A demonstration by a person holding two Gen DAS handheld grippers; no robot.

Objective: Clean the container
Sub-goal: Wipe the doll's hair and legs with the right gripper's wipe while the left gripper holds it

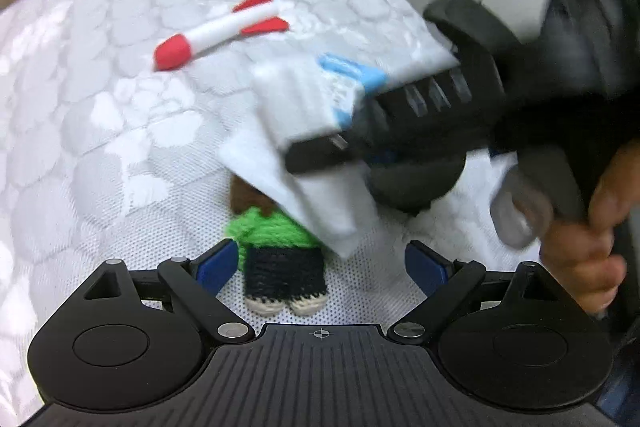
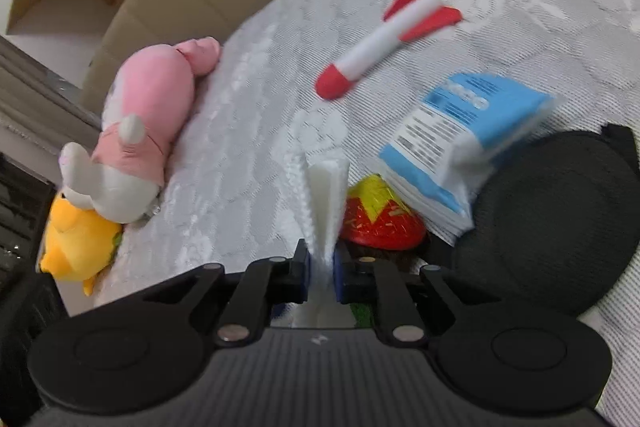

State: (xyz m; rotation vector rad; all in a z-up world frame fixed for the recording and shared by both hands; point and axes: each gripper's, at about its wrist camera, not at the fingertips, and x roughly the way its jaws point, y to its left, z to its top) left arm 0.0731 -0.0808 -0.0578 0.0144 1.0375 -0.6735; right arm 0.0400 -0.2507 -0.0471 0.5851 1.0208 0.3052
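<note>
My right tongs [image 2: 321, 269] pinch a white tissue [image 2: 326, 195]; left tongs [image 1: 318, 269] hang open. Next, wiping, probably the black container [image 2: 560, 223].

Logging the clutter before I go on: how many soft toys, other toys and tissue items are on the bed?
Soft toys: 3 (pink plush, yellow plush, knitted doll)
Other toys: 2 (rocket, strawberry)
Tissue items: 2 (tissue pack, tissue in the right gripper)
Total: 7
</note>
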